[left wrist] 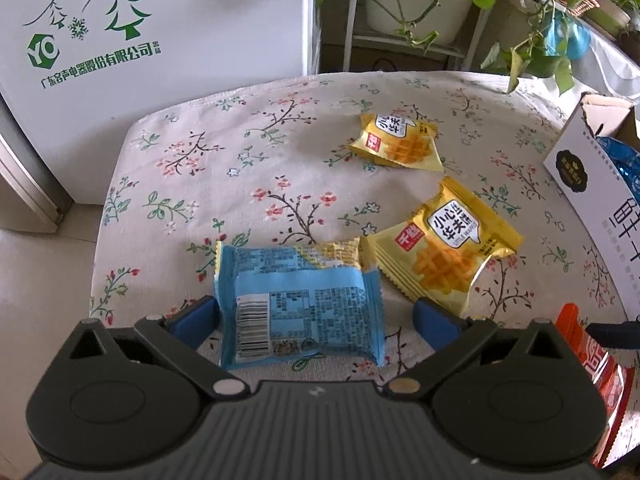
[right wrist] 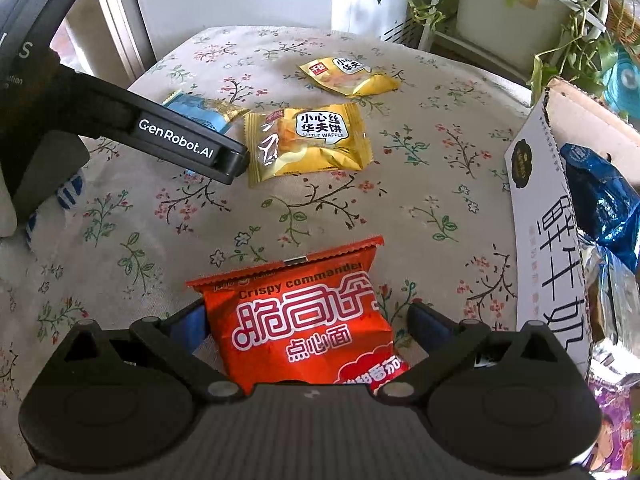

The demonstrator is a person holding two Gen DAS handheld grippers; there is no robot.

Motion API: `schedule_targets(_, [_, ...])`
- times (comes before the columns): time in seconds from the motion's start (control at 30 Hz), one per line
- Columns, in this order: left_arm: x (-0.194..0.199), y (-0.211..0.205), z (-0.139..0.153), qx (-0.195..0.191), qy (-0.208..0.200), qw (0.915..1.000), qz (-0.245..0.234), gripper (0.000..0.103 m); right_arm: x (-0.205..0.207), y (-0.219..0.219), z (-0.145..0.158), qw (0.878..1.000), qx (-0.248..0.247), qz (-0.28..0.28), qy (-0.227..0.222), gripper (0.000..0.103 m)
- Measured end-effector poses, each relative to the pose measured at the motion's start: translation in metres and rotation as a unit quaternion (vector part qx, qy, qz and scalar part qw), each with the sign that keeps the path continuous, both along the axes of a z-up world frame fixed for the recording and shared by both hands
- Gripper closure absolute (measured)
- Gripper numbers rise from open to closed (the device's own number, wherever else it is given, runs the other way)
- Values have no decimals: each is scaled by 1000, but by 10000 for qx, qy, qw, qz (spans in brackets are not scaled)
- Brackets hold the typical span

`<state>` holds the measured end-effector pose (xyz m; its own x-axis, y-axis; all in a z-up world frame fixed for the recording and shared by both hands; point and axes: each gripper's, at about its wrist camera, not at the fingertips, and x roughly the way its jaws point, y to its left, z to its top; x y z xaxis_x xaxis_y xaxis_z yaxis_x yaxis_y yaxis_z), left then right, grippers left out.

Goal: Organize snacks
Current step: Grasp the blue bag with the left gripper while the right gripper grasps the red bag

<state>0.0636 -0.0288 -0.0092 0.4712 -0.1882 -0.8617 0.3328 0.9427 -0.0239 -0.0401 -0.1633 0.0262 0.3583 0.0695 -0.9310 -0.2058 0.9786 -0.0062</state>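
The bench [left wrist: 280, 128], draped in a flowered cloth, carries all the snacks. At its right edge, well to the right of both sets of jaws, stands a white carton [right wrist: 548, 216] with its top open; a blue foil bag [right wrist: 600, 200] lies inside it, with more shiny wrappers that are hard to make out.

The right gripper [right wrist: 306, 320] has its jaws set wide apart, one blue pad on each side of an orange noodle packet [right wrist: 296, 320] that lies flat on the cloth between them. The left pad sits right at the packet's edge and the right pad stands clear of it; whether the left one presses cannot be told.

The left gripper [left wrist: 316, 314] also has its jaws spread wide. A blue snack packet [left wrist: 300, 304] lies between them, printed back up, with a gap at the right pad and the left pad just beside its edge.

Just beyond the left jaws, to the right, a yellow waffle packet [left wrist: 440, 256] touches the blue packet's far corner. A second yellow waffle packet [left wrist: 396, 140] lies farther out, apart from the rest.
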Motion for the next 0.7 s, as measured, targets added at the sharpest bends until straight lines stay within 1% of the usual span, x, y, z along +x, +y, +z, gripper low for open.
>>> schedule_targets(0.1, [0,1,0,-36,-61,10000,32,4,3,0,-1,10000,4,13,25,0])
schedule_targets(0.13, [-1,1,0,-34,-110,9999,35,7,3,0,-1,10000,20,14,35,0])
schedule_targets(0.2, [-1,2,1,-54,-163,9999,10,13,3,2,1,10000,25,89,15,3])
schedule_targets(0.27, [-3,2,5,-121,-231,9996,-46,29,2,4,2,9998,33,184,-11,9])
schedule_targets(0.3, [-3,3,6,-137,-224,9996,-68,31,2,5,3,9997,28,225,-28,10])
schedule_targets(0.33, [-4,3,7,-153,-230,9996,-67,34,1,6,4,9996,33,265,-43,14])
schedule_targets(0.47, [-7,7,9,-178,-231,9996,15,38,0,6,7,9994,76,312,-101,26])
schedule_targets(0.57, [-9,12,12,-222,-211,9995,108,39,1,5,9,9995,139,270,-120,27])
schedule_targets(0.7, [-12,21,21,-250,-282,9990,249,40,4,3,15,9994,216,138,-221,28])
